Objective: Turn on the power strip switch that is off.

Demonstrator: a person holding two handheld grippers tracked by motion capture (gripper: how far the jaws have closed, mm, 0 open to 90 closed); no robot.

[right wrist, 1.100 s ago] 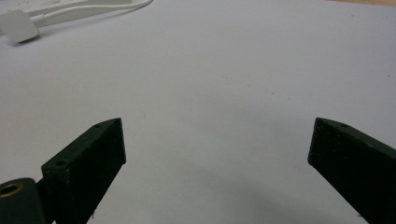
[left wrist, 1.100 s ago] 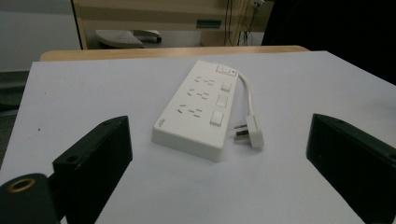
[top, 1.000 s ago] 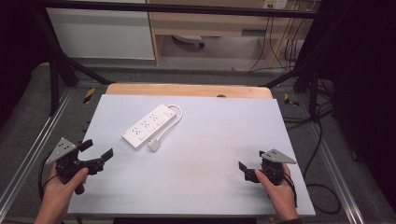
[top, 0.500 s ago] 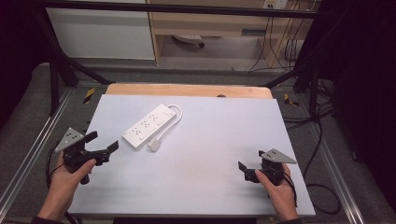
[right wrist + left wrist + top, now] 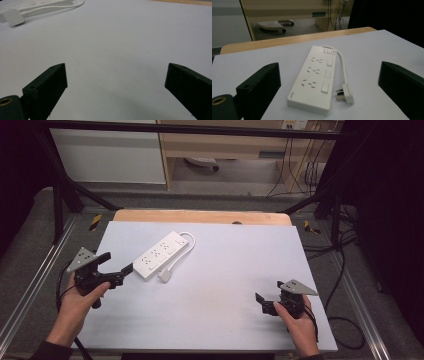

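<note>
Grey floor (image 5: pixel 30 240) surrounds table (image 5: pixel 240 255); cabinets (image 5: pixel 107 155) behind

In the right gripper view the power strip (image 5: pixel 37 3) is cut by the top edge; the plug (image 5: pixel 13 17) lies face down, pins hidden, its cord's (image 5: pixel 57 7) far loop seemingly out of frame

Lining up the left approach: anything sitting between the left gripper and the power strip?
Nothing. In the left gripper view, bare white tabletop runs from the open left gripper to the power strip; its plug lies beside the strip.
</note>
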